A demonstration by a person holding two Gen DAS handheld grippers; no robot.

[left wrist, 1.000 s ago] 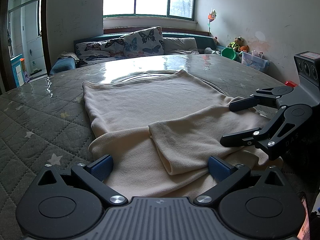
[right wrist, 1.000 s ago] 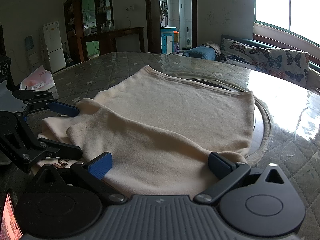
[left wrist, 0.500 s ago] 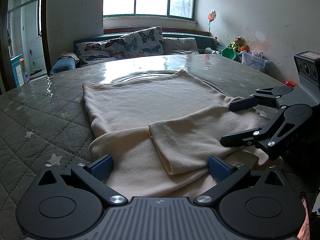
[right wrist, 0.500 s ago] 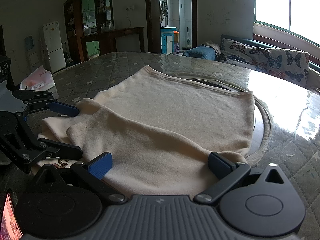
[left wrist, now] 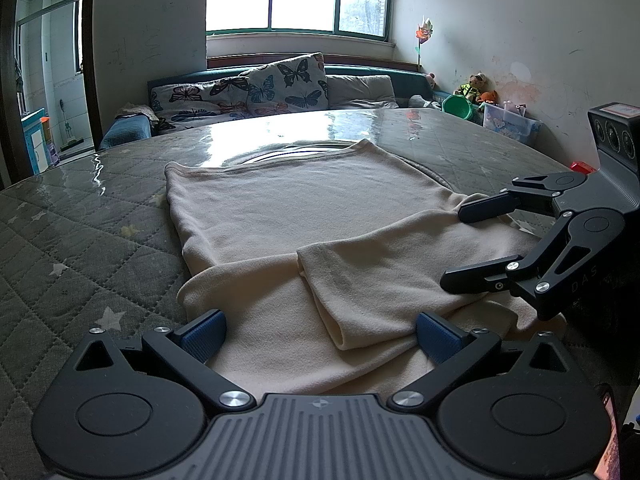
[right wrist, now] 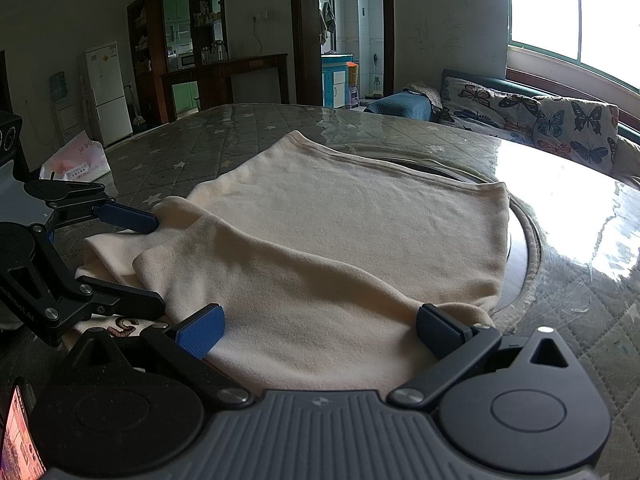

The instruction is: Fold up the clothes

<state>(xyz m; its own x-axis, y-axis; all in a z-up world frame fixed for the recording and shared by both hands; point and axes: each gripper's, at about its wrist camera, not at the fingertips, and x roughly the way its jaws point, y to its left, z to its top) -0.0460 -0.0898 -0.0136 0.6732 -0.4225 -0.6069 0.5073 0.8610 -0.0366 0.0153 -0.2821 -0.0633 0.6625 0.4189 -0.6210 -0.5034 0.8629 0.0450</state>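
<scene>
My work surface is a large round table [left wrist: 80, 240] covered by a grey quilted, star-patterned cloth under a glossy clear sheet. A round turntable [right wrist: 528, 240] sits at its centre. A cream garment [left wrist: 288, 216] lies directly on the table, spread flat, partly over the turntable, with its sleeves folded across the near end.

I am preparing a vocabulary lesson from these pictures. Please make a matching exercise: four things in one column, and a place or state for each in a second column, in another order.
Things:
1. cream garment
2. butterfly cushion
3. green basin
4. left hand-held gripper

Places or states:
A. leaning on the sofa under the window
B. open, its blue pads at the garment's near edge
C. spread on the quilted table, sleeves folded in
D. in the corner beside the stuffed toys

Pairs: 1-C, 2-A, 3-D, 4-B
</scene>
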